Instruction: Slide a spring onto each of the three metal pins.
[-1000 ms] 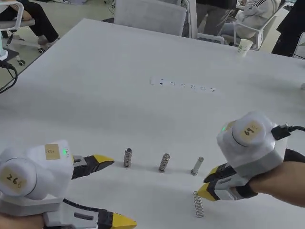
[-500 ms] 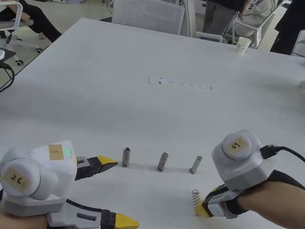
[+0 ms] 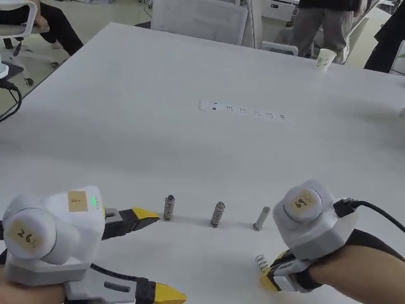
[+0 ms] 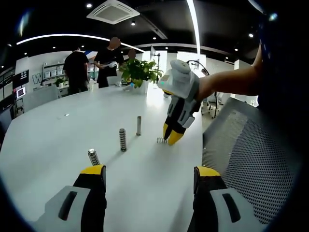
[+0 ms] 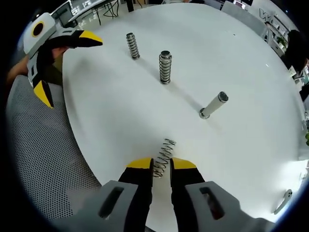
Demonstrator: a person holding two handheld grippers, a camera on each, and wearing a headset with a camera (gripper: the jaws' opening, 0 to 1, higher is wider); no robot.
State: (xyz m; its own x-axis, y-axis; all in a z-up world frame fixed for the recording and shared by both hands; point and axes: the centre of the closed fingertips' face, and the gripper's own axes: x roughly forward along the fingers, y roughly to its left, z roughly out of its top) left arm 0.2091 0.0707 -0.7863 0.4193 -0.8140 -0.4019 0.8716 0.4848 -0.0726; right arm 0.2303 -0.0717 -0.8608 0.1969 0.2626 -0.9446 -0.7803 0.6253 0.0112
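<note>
**Worktop** (image 3: 190, 95): white, with a rounded edge, taking up most of the head view. A grey chair (image 3: 199, 19) stands at its far edge, top centre of that view. A socket strip (image 3: 243, 112) is set into the surface at centre frame.

**Left claw** (image 4: 150, 170): lower left of the head view. The jaws are spread wide with nothing between them. The upper yellow tip lies just beside the leftmost pin (image 3: 169, 207), apart from it.

**Right claw** (image 5: 162, 164): lower right of the head view, tips down at the worktop. The jaws are drawn in to a narrow gap. The near end of the loose spring (image 5: 164, 153) fills that gap and is gripped between the yellow tips.

**Containers:** one paper cup (image 3: 326, 59) stands upright at the upper right of the head view, near the worktop's far edge. Its contents cannot be determined from this angle. A leafy plant (image 4: 137, 72) stands at upper centre of the left gripper view, and its pot cannot be made out.

**Pins:** three stand in a row at lower centre of the head view, between the two claws.
- The leftmost pin carries a spring over its shaft.
- The middle pin (image 3: 218, 214) likewise carries a spring.
- The rightmost pin (image 3: 261, 218) is bare, a plain metal shaft.

**Loose spring:** lies flat on the worktop, just below the rightmost pin in the head view. Its far end is free, points roughly toward that pin and stops short of it.
</note>
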